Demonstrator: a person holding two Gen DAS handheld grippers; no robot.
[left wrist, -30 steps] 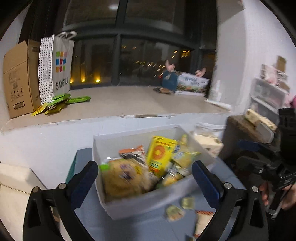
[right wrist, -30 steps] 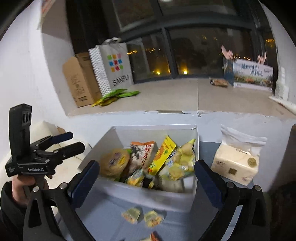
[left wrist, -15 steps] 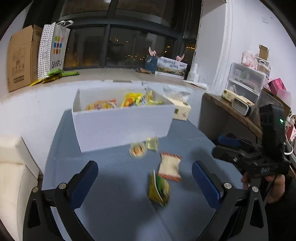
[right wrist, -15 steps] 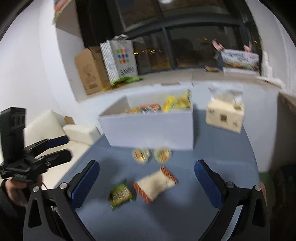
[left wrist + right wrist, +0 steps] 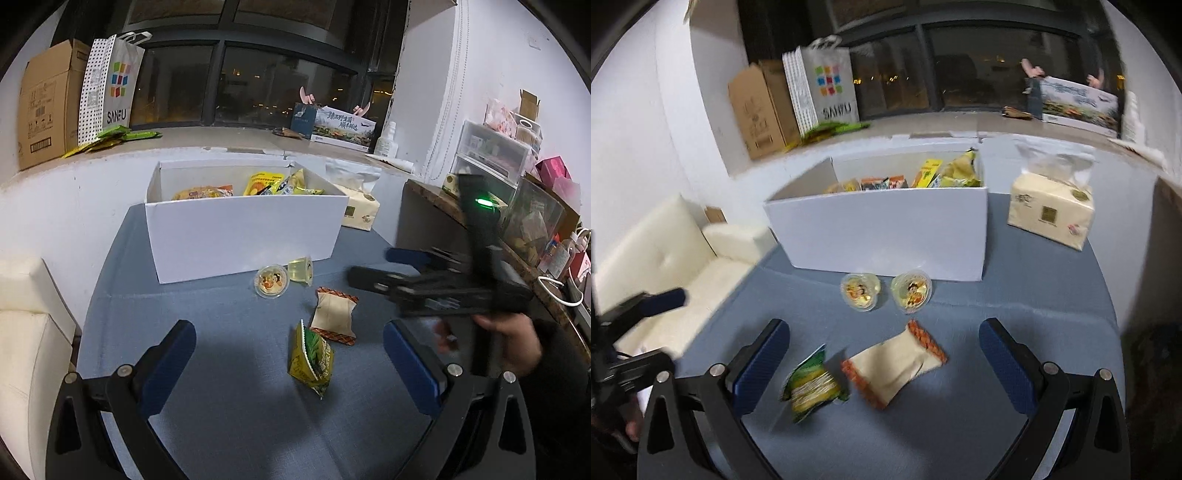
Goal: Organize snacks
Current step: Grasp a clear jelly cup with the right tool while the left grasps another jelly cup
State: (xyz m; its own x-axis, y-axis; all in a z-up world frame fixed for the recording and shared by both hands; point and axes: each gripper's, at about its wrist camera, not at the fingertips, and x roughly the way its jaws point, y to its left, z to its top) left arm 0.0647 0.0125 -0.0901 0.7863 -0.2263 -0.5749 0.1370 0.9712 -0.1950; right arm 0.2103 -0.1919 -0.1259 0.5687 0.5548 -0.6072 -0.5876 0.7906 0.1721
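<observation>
Both grippers hover with jaws wide and hold nothing. Between the left gripper (image 5: 288, 363) fingers lies the green packet (image 5: 311, 360); the beige packet (image 5: 335, 316) sits just beyond it. The right gripper (image 5: 884, 363) frames both packets. Farther off, two jelly cups (image 5: 860, 291) rest against the near wall of the white box (image 5: 886, 232) of snacks.

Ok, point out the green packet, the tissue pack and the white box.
green packet (image 5: 311, 359), left wrist view, middle of its printed face
tissue pack (image 5: 1050, 214), right wrist view, front face by the label
white box (image 5: 886, 232), right wrist view, bare front wall
</observation>
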